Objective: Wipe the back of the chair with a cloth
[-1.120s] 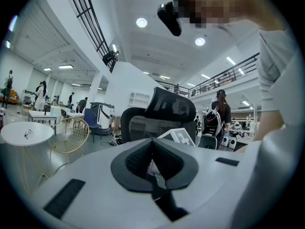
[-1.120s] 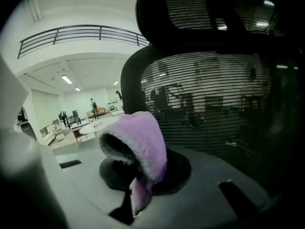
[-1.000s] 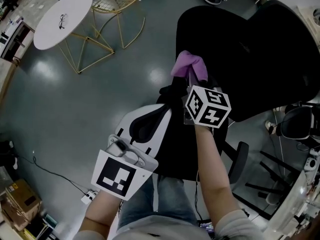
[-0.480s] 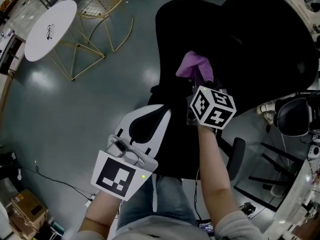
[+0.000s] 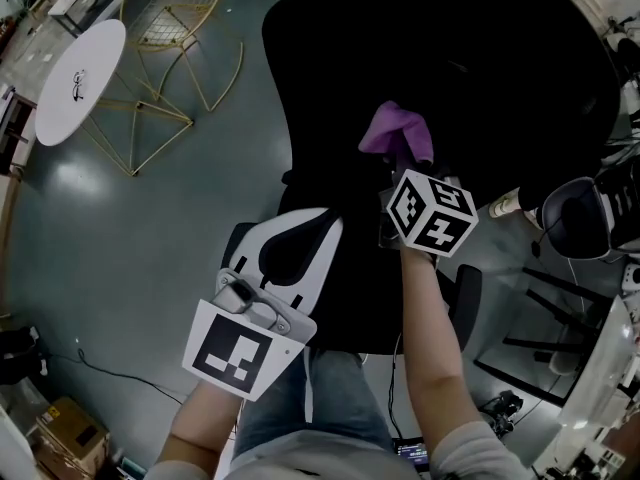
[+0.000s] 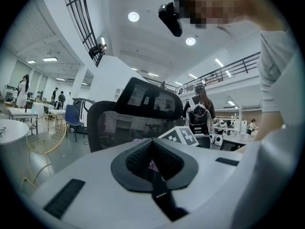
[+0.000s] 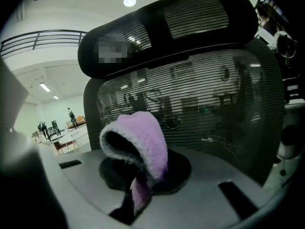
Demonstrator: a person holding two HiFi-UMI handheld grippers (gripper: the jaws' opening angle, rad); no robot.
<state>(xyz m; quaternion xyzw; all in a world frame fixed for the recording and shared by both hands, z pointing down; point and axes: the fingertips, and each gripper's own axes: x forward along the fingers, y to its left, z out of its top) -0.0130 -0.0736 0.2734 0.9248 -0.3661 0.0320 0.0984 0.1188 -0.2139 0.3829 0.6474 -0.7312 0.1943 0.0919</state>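
Now — right gripper (image 7: 137, 187) pinches cloth (image 7: 143, 137), facing chair (image 7: 214, 89)

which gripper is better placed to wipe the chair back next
Right. The right gripper is shut on the purple cloth and faces the chair's mesh back close up. The left gripper is shut on nothing and sits nearer the person.

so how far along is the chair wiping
Done: the purple cloth is picked up and clamped in the right gripper jaws. In hand: it is held up in front of the chair's mesh back; contact is unclear. Left: the wiping itself, since nothing shows how much is cleaned. The left gripper, jaws together and empty, hangs back.
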